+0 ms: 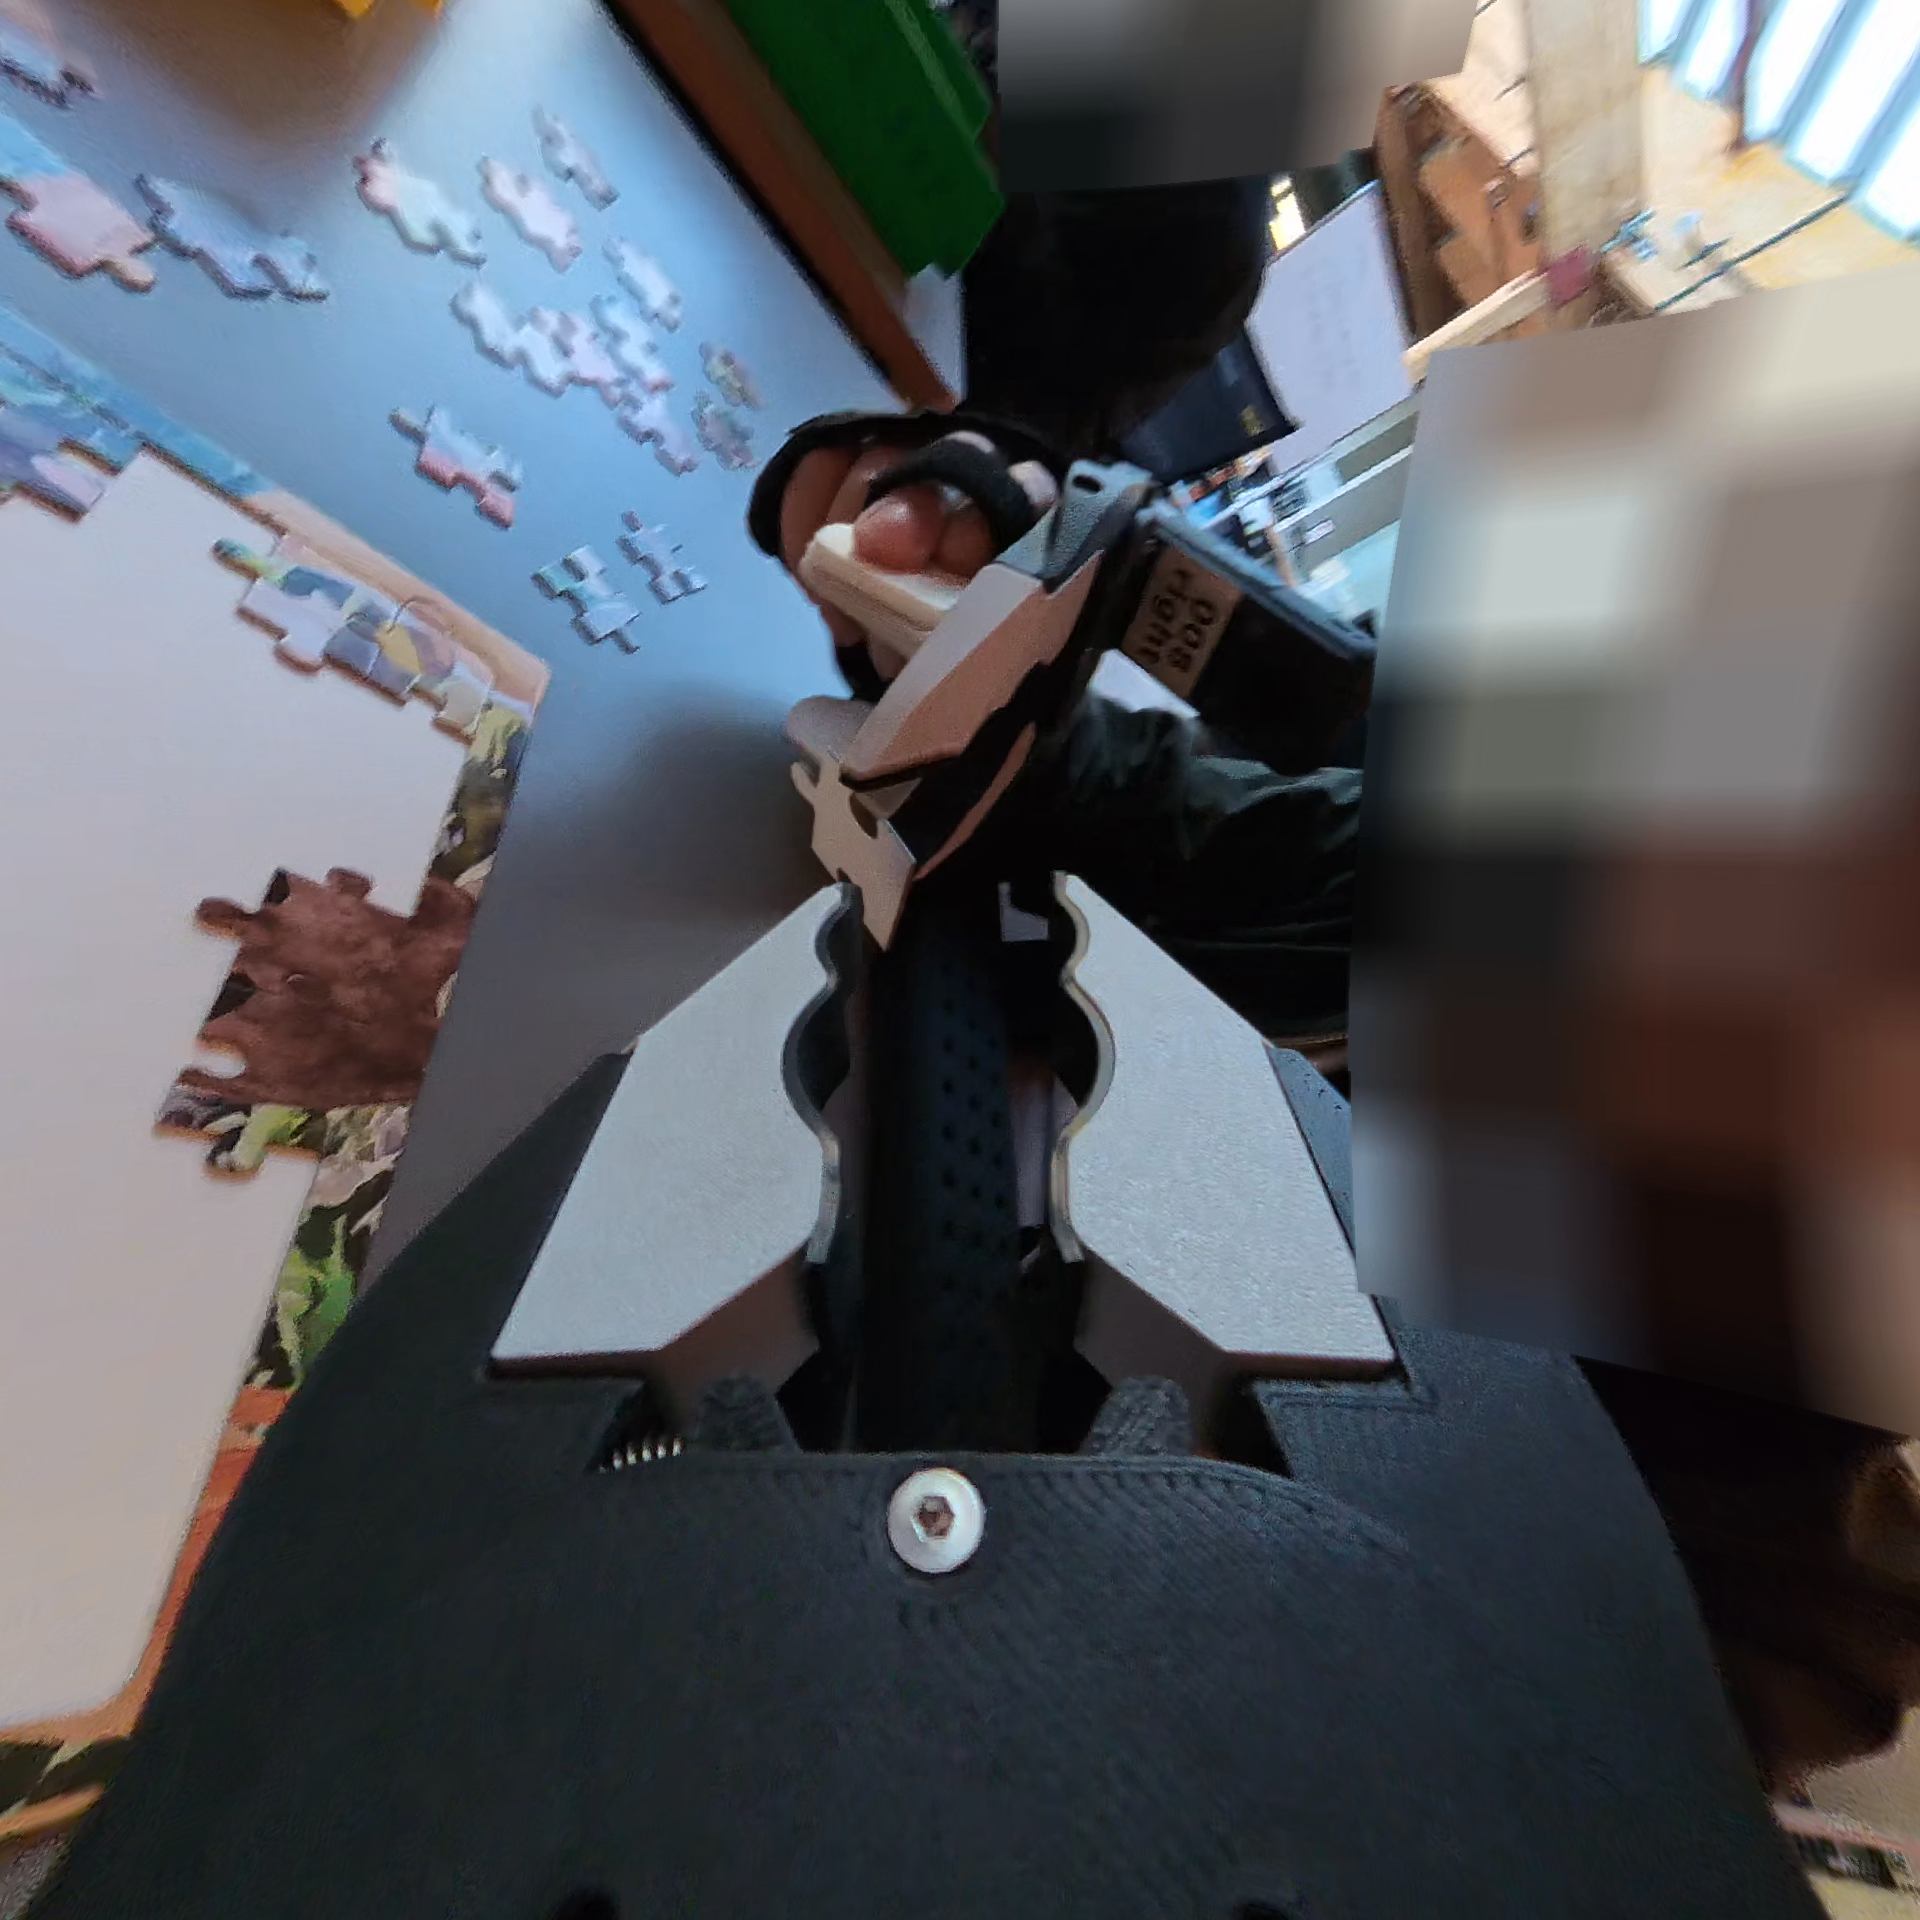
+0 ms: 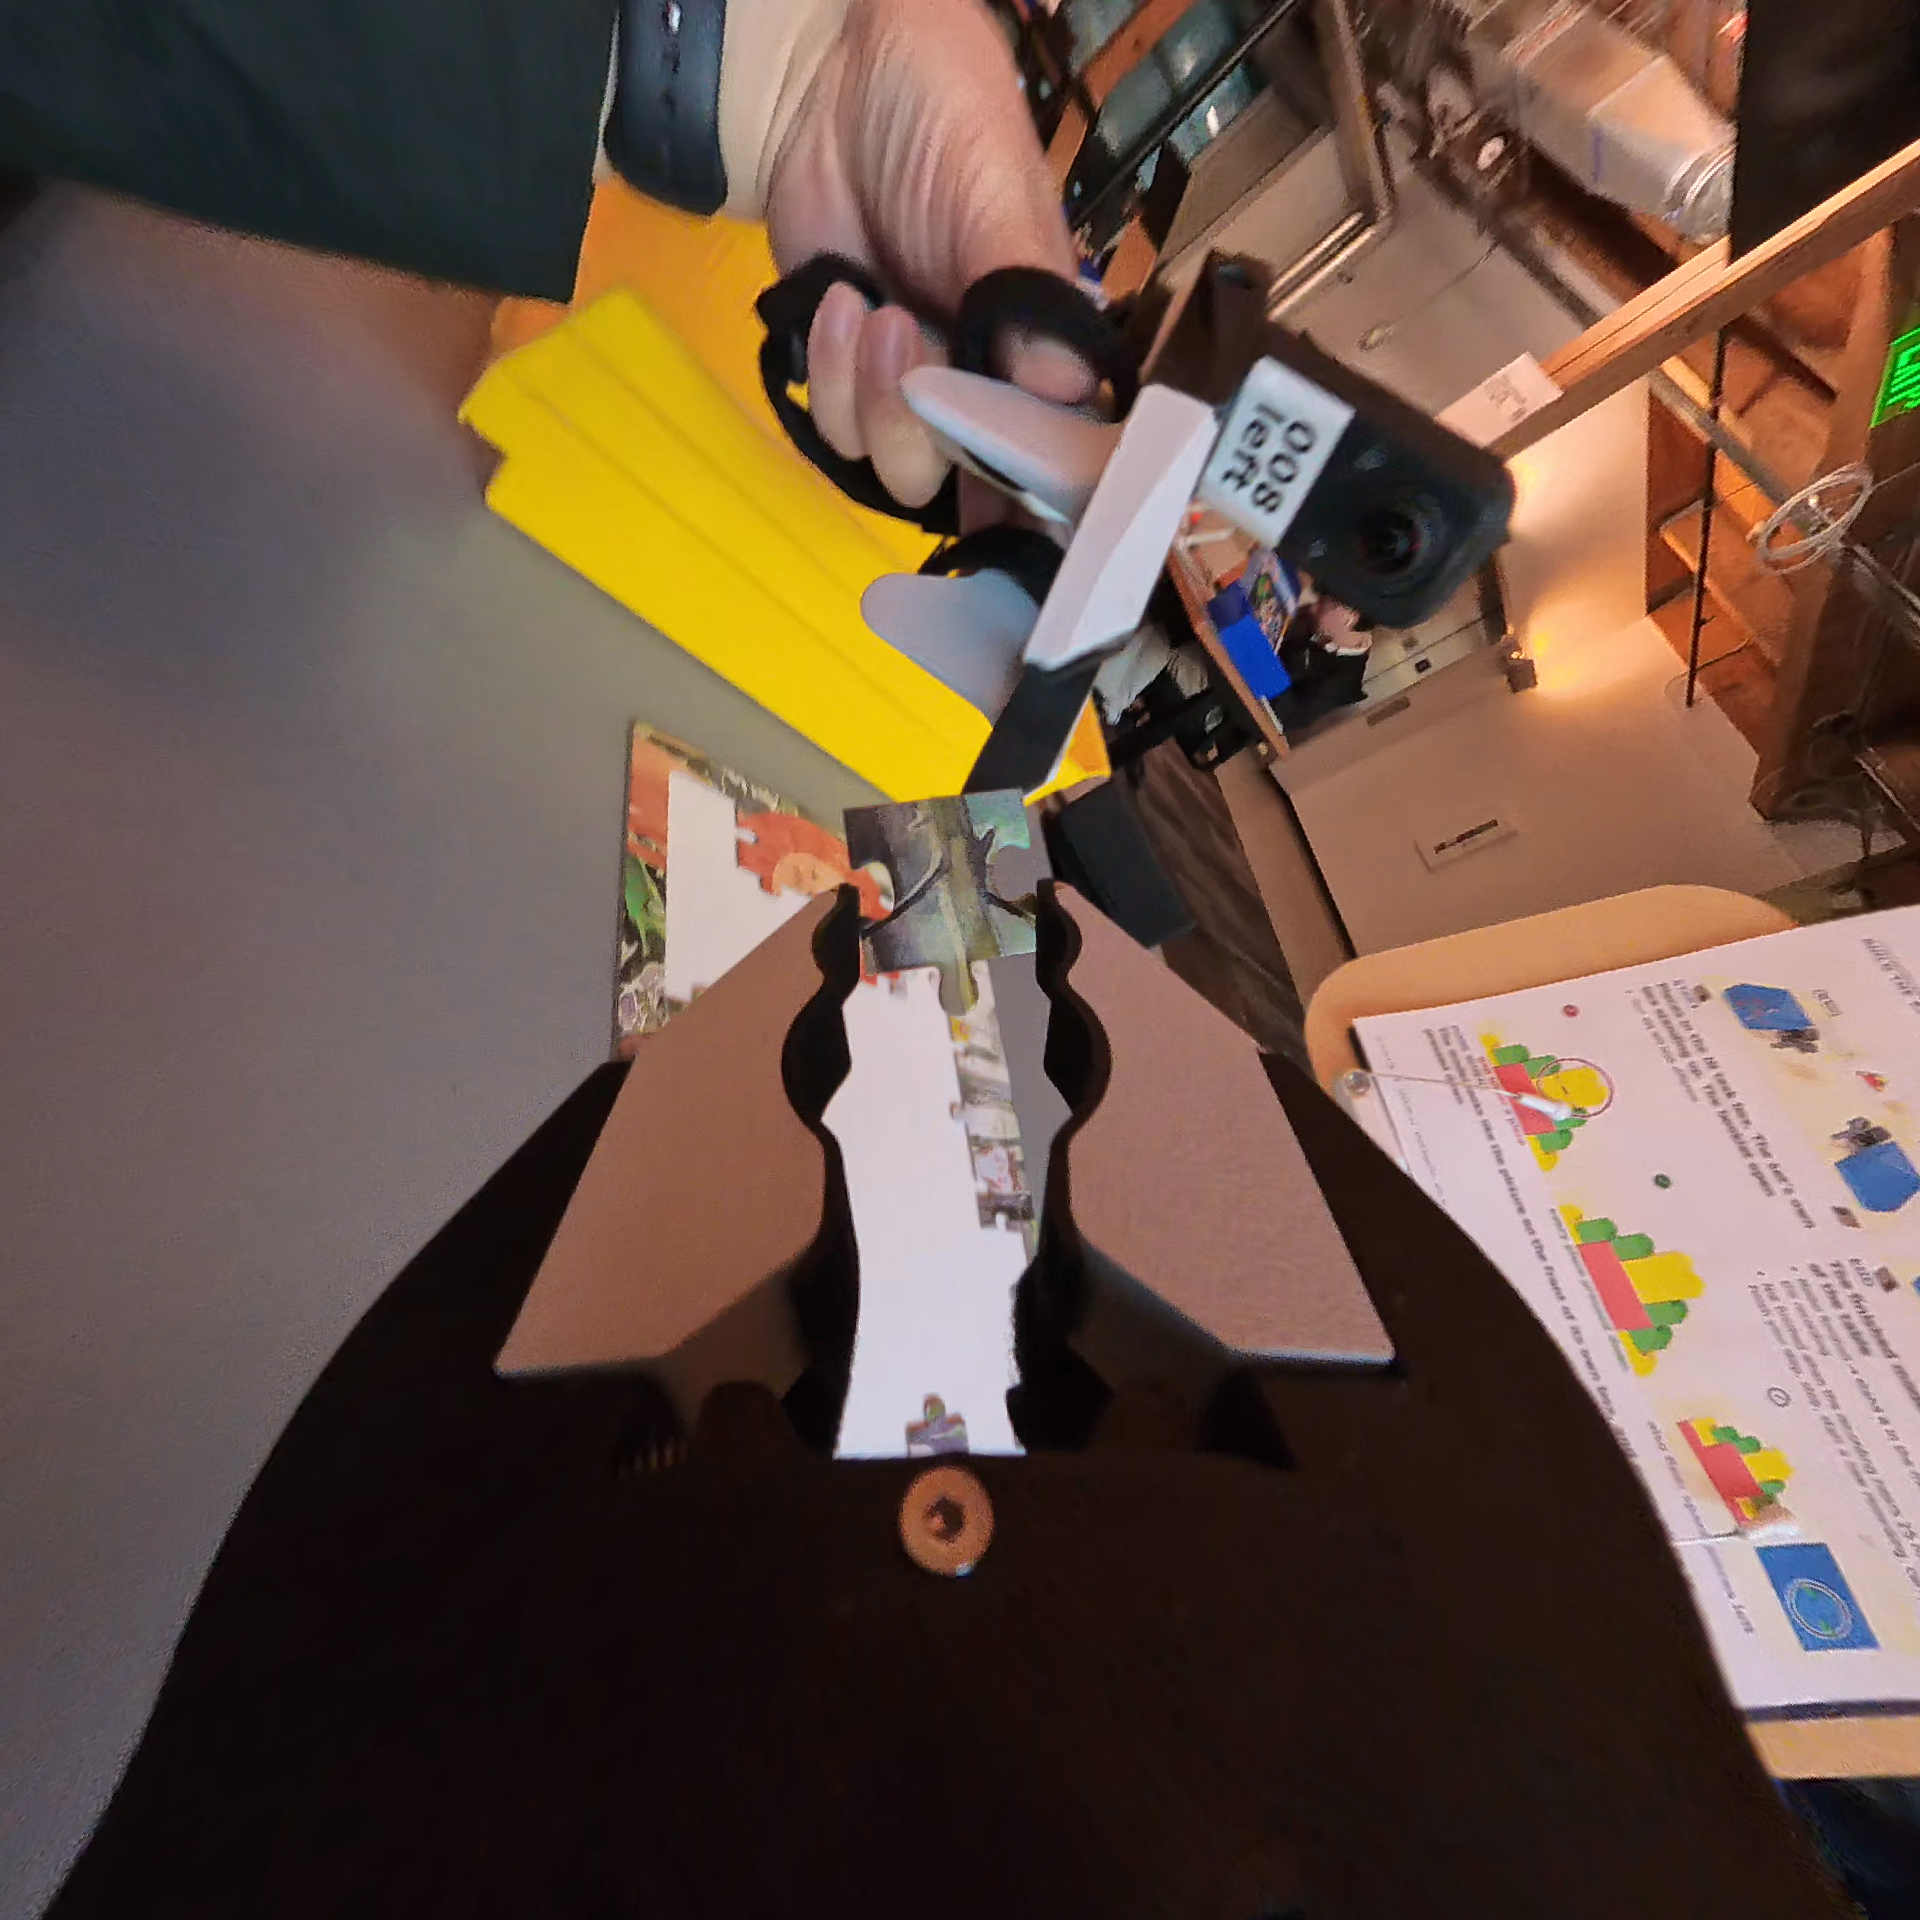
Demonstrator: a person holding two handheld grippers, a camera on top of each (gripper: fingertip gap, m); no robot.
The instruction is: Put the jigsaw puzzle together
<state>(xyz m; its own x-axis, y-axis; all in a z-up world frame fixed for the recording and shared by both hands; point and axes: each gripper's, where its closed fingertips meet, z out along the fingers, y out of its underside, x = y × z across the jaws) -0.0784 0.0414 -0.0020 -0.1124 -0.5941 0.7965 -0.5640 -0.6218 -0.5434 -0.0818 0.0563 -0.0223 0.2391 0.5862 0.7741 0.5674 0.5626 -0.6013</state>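
The puzzle board [image 1: 156, 831] is white with a pictured border and lies on the grey table; a brown joined cluster [image 1: 332, 997] sits on it. It also shows in the right wrist view [image 2: 914, 1195]. Several loose pieces [image 1: 520, 343] lie beyond it. My right gripper [image 2: 945, 914] is shut on a dark green puzzle piece [image 2: 935, 883], held by its edges in the air above the board. In the left wrist view that piece [image 1: 852, 842] shows its grey back in the right gripper [image 1: 831, 779]. My left gripper [image 1: 956, 914] is open and empty, its left fingertip just below the piece. The left gripper [image 2: 1023, 727] nearly touches the piece's top corner.
A green box [image 1: 883, 125] stands at the table's far edge. A yellow box lid [image 2: 675, 540] lies beyond the board. A printed instruction sheet [image 2: 1662, 1299] on a tan board is to the right. A person's hand [image 2: 914, 208] holds the left gripper. The tips of both grippers are at nearly the same place.
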